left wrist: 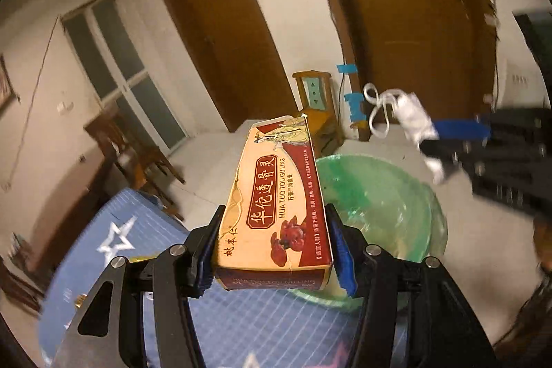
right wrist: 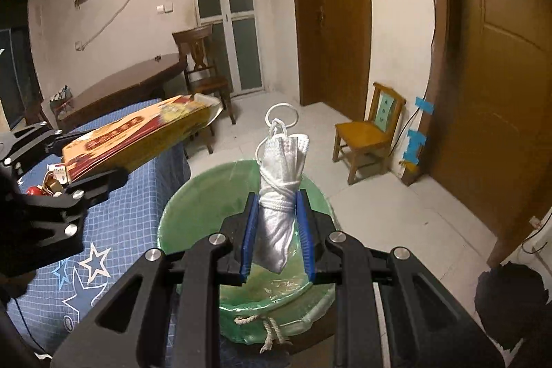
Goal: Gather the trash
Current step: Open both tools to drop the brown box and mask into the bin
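My left gripper [left wrist: 274, 244] is shut on a long orange and red medicine box [left wrist: 279, 199], held out over the near rim of a bin lined with a green bag [left wrist: 383, 212]. From the right wrist view the same box [right wrist: 138, 140] juts in from the left, above the blue cloth. My right gripper [right wrist: 276, 233] is shut on a rolled white face mask [right wrist: 281, 195] bound with its own white ear loops, and holds it directly above the green-lined bin [right wrist: 207, 195]. That mask [left wrist: 410, 119] shows blurred at the right of the left wrist view, clamped in the right gripper [left wrist: 445, 140].
A table under a blue star-printed cloth [right wrist: 114, 230] stands left of the bin, with small red and gold items [right wrist: 45, 185] on it. A little yellow chair [right wrist: 369, 137] sits by the wooden doors [right wrist: 500, 75]. A round dark table [right wrist: 127, 85] and chair [right wrist: 203, 71] stand farther back.
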Demonstrator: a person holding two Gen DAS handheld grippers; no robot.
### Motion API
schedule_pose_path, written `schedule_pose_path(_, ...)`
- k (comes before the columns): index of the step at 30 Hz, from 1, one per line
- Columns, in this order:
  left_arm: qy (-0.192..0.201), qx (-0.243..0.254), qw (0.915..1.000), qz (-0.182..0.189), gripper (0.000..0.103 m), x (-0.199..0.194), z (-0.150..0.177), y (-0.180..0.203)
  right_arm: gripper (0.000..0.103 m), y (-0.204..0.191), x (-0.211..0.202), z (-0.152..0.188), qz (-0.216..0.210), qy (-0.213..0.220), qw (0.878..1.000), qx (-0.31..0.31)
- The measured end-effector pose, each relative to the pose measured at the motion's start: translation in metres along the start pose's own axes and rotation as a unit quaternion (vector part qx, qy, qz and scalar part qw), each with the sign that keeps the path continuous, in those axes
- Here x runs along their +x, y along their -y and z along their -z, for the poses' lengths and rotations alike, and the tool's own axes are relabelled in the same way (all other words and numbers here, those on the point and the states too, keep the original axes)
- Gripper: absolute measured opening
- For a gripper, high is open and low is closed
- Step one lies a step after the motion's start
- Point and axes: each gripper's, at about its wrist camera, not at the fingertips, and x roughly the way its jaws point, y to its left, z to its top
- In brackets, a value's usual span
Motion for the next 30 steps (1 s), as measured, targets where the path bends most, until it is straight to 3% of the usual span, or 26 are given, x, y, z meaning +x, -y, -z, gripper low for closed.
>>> schedule_pose_path(7,-0.018,-0.051,0.9979,0.036,0.057,0.035,-0.010,0.005,0.021,0.000,0.020,-0.003,-0.017,-0.025,1.000,-0.002)
schedule_pose_path(18,-0.034,-0.079,0.9927,0.084,0.057,0.044,-0.001,-0.011,0.021,0.007,0.041,0.000,-0.025,-0.050,0.998,0.008)
schedule_pose_path(23,-0.032,-0.112,0.9855,0.123,0.057,0.056,0.000,-0.023,0.021,0.011,0.049,-0.002,-0.028,-0.052,0.998,0.014)
schedule_pose_path(30,-0.024,-0.123,0.9825,0.138,0.057,0.064,0.005,-0.029,0.024,0.009,0.061,-0.004,-0.030,-0.058,0.998,0.015)
